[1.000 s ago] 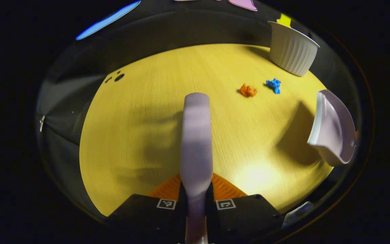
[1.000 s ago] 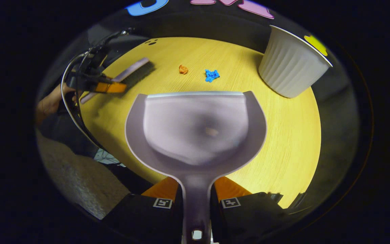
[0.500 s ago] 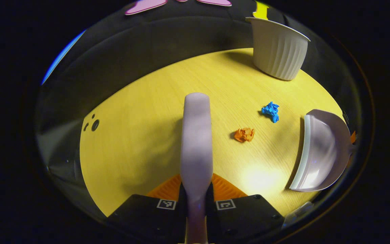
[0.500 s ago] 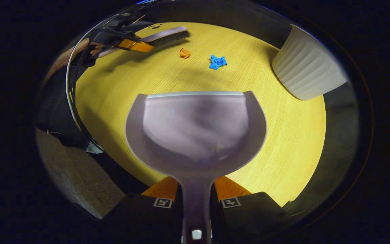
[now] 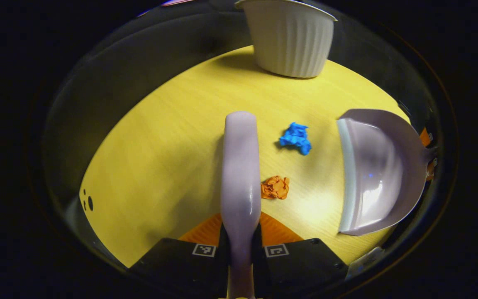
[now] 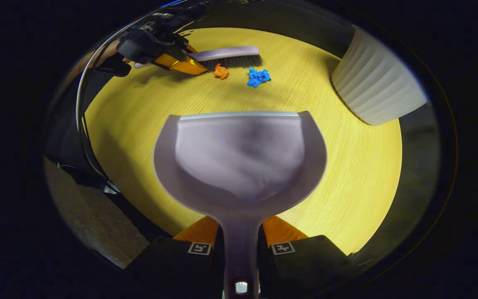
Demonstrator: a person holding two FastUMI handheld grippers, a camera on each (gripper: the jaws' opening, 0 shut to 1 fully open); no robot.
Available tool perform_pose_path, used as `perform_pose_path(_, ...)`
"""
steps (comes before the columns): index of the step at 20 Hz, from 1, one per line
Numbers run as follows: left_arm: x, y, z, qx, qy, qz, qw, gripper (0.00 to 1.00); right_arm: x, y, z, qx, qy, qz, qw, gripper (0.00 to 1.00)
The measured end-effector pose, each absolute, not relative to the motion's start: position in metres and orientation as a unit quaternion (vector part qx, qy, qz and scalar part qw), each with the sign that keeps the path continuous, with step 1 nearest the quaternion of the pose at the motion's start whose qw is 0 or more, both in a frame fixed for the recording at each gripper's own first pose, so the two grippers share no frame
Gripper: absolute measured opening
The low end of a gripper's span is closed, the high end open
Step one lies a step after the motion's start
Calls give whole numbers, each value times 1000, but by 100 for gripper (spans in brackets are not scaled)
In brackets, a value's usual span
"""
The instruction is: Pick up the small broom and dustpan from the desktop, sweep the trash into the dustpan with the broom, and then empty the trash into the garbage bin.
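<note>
My left gripper point(image 5: 241, 232) is shut on the lilac broom point(image 5: 240, 166), whose back runs straight ahead of me over the yellow table. An orange paper wad point(image 5: 275, 187) lies just right of the broom, touching or nearly so, and a blue wad point(image 5: 296, 137) lies a little farther on. My right gripper point(image 6: 241, 236) is shut on the handle of the lilac dustpan point(image 6: 239, 158), held low over the table with its lip toward both wads point(image 6: 221, 71) point(image 6: 258, 77). In the right gripper view the broom point(image 6: 226, 56) stands just behind them, bristles down, held by the left gripper point(image 6: 181, 64).
A white ribbed garbage bin point(image 5: 289, 37) point(image 6: 376, 83) stands on the far side of the yellow table point(image 5: 160, 158). Beside the table's near edge in the right gripper view are a grey floor point(image 6: 93, 224) and a dark cable point(image 6: 82, 124).
The broom has swung toward the wads and now stands right beside the orange one. The dustpan has come closer to the wads, its lip facing them.
</note>
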State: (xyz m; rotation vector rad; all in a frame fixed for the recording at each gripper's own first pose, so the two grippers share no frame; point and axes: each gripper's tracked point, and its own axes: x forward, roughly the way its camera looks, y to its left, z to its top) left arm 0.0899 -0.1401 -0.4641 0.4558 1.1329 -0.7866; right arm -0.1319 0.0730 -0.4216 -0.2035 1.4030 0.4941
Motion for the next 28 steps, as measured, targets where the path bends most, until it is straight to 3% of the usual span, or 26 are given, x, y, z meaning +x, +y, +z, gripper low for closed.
perform_pose_path(1, 78, -152, -463, 207, 518, -378, 739, 28, -130, 74, -423, -92, 635, 225, 733, 37)
perform_pose_path(3, 56, -173, -458, 202, 521, -407, 723, 28, -129, 71, -426, -95, 629, 231, 736, 34)
perform_pose_path(4, 48, -182, -453, 197, 523, -419, 716, 28, -129, 71, -427, -98, 626, 235, 737, 37)
perform_pose_path(6, 34, -195, -447, 188, 525, -442, 703, 28, -128, 68, -430, -104, 620, 241, 739, 34)
perform_pose_path(9, 15, -205, -440, 176, 527, -471, 686, 28, -129, 67, -433, -102, 612, 245, 745, 37)
perform_pose_path(12, 4, -207, -433, 152, 539, -474, 680, 30, -131, 68, -437, -96, 596, 244, 759, 34)
perform_pose_path(16, -21, -205, -415, 110, 559, -456, 684, 27, -132, 70, -444, -82, 576, 234, 779, 37)
perform_pose_path(19, -28, -200, -394, 83, 550, -424, 715, 28, -136, 74, -441, -65, 567, 220, 791, 34)
perform_pose_path(21, -25, -189, -374, 54, 535, -392, 746, 28, -139, 78, -431, -54, 563, 207, 799, 41)
perform_pose_path(25, -9, -156, -352, 15, 502, -306, 809, 28, -139, 89, -426, -38, 568, 163, 806, 37)
perform_pose_path(28, -11, -120, -350, 1, 495, -255, 831, 28, -140, 99, -431, -14, 571, 125, 811, 37)
